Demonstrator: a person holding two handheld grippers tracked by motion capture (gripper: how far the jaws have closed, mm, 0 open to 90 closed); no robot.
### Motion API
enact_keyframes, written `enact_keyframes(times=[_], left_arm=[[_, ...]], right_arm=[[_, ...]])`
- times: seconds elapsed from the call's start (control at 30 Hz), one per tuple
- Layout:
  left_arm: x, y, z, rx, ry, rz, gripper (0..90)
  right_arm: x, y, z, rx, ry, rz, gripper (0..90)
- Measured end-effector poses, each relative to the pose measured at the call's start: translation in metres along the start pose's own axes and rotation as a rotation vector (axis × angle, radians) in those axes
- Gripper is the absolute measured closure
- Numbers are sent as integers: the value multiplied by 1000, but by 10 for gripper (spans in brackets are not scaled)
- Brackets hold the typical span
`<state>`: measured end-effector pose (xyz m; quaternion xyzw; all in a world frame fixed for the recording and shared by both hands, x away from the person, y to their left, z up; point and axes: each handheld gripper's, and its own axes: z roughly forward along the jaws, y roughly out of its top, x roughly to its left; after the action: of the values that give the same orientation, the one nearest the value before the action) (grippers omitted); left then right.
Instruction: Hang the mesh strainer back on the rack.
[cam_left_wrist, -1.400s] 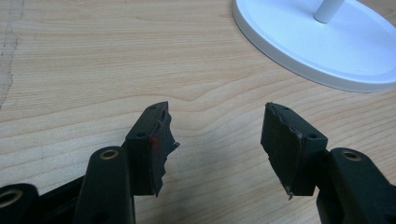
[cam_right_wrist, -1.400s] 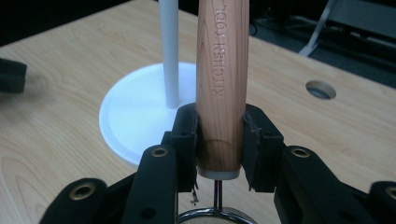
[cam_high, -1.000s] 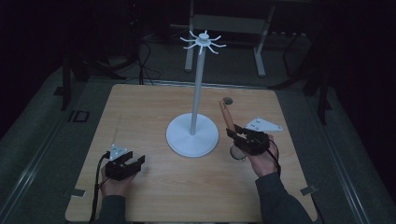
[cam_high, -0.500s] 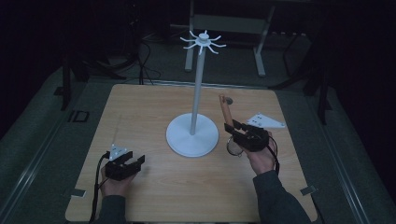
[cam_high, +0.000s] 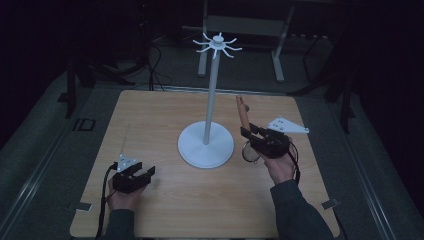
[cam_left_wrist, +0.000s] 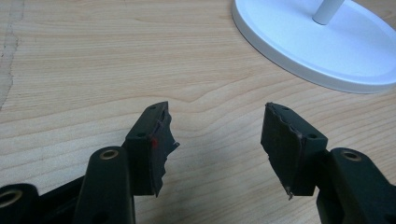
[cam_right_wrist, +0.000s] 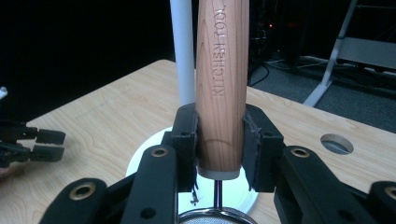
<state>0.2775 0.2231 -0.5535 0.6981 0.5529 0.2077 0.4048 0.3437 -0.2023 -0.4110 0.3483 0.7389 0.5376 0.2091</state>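
Note:
A small strainer with a wooden handle (cam_high: 242, 112) stands nearly upright, its metal ring (cam_high: 248, 152) hanging low beside the stand's base. My right gripper (cam_high: 252, 134) is shut on the handle's lower end (cam_right_wrist: 222, 84), just above the strainer's rim (cam_right_wrist: 215, 217). The white stand has a round base (cam_high: 206, 147), a tall pole (cam_high: 212, 95) and a crown of hooks (cam_high: 217, 45). The handle is just right of the pole (cam_right_wrist: 183, 51). My left gripper (cam_high: 145, 173) rests on the table at the front left. It is open with bare wood between its jaws (cam_left_wrist: 217, 140).
The stand's base (cam_left_wrist: 327, 51) lies ahead and to the right of the left gripper. A round hole (cam_right_wrist: 337, 143) is cut in the tabletop near the far right. Metal frame legs (cam_high: 277, 55) stand on the dark floor beyond the table.
My right gripper has lifted the strainer slightly, and the handle's tip now stands a little higher. The left gripper has not moved.

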Motion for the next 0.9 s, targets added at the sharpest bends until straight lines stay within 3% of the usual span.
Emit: enact_keyframes(times=[0.9], left_arm=[[0,0,0,-3,-1,-1,427]], right_arm=[[4,22,-1,-66,21,9,690]])
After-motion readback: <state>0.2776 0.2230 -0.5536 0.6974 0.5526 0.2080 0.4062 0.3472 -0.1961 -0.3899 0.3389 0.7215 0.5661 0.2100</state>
